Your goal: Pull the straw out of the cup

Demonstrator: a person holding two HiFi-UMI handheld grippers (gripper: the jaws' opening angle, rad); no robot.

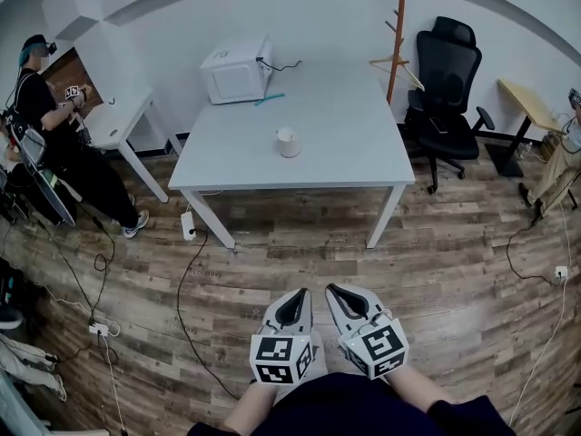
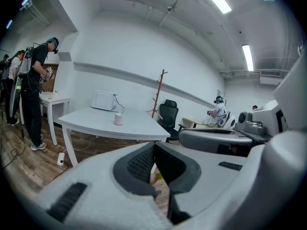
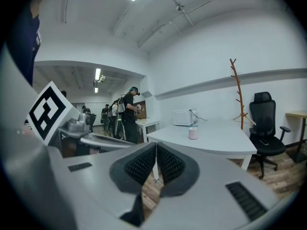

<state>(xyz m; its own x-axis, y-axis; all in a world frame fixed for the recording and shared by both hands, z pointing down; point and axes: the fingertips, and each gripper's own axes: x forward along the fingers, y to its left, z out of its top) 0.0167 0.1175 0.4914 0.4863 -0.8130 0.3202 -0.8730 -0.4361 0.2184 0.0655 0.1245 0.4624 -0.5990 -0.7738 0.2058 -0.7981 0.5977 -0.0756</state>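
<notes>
We hold the left gripper (image 1: 302, 294) and right gripper (image 1: 334, 291) side by side above the wood floor (image 1: 300, 252). Both point toward the tabletop (image 1: 345, 153) and are well apart from it. Each one's fingers are clenched tip to tip, with nothing between them. The cup (image 1: 289, 142) stands upright near the tabletop's middle. From here we cannot make out the straw. Behind the cup a microwave (image 1: 236, 73) sits at the far edge, and a thin blue thing (image 1: 270, 100) lies just beside it.
</notes>
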